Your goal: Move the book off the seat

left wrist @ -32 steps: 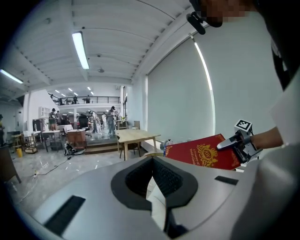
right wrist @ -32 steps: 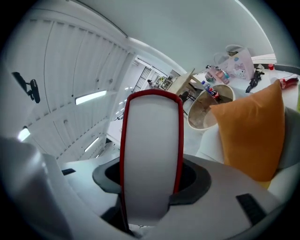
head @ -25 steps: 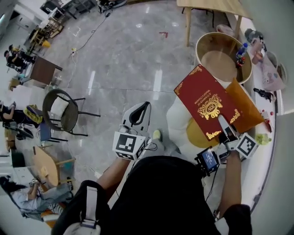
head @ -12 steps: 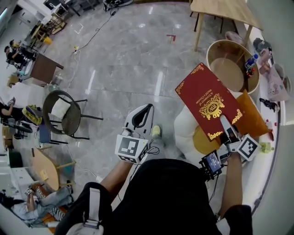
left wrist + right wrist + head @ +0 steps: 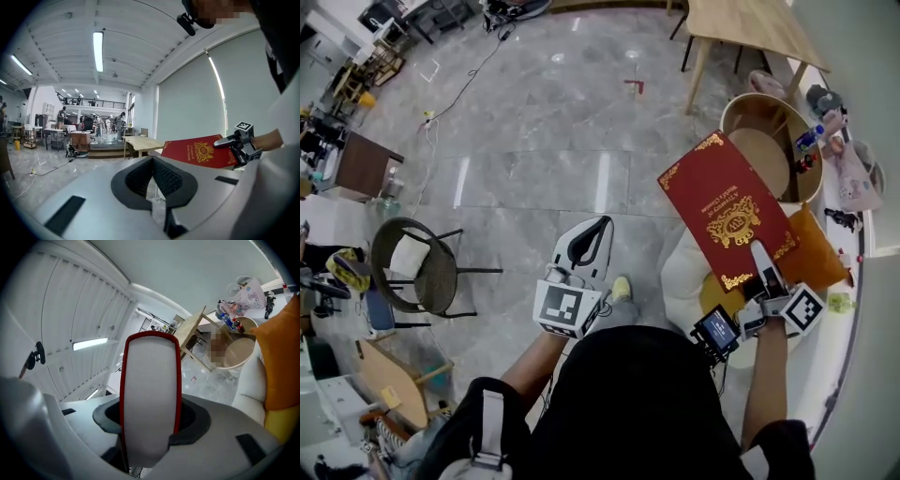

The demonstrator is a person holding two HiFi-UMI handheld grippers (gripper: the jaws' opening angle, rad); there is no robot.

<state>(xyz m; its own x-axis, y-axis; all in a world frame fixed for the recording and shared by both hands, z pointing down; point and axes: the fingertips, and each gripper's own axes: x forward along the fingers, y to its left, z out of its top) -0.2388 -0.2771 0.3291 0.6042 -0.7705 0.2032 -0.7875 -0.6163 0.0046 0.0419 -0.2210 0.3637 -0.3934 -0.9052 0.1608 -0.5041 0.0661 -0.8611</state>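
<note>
Head view: shows the red book (image 5: 725, 208) clamped at its near corner by the right gripper (image 5: 757, 249), one of the fingers (image 5: 761, 265) lying on the cover, the other hidden beneath. Puts the book in the air, tilted, above the front edge of the white seat (image 5: 681, 272) and the orange cushion (image 5: 815, 247), seemingly touching neither. Finds the left gripper (image 5: 598, 225) out over the floor (image 5: 534, 141), well apart from the book, carrying nothing.

Left gripper view: shows its own fingers closed pad to pad with nothing between them. Catches the book beyond, at the right, in the other gripper.

Right gripper view: looks at the book edge-on, a pale page block framed by red cover, pinched between the fingers and keeping them partly spread by its thickness. Places seat and cushion at the right edge, with a wooden table (image 5: 190, 333) and a round tub (image 5: 243, 354) farther off.

Step, as judged: book already lifted off the seat, carry in hand. Next calls for swinging it clear of the seat to a free spot, perhaps the table, lowering it flat, then opening the right fingers.
</note>
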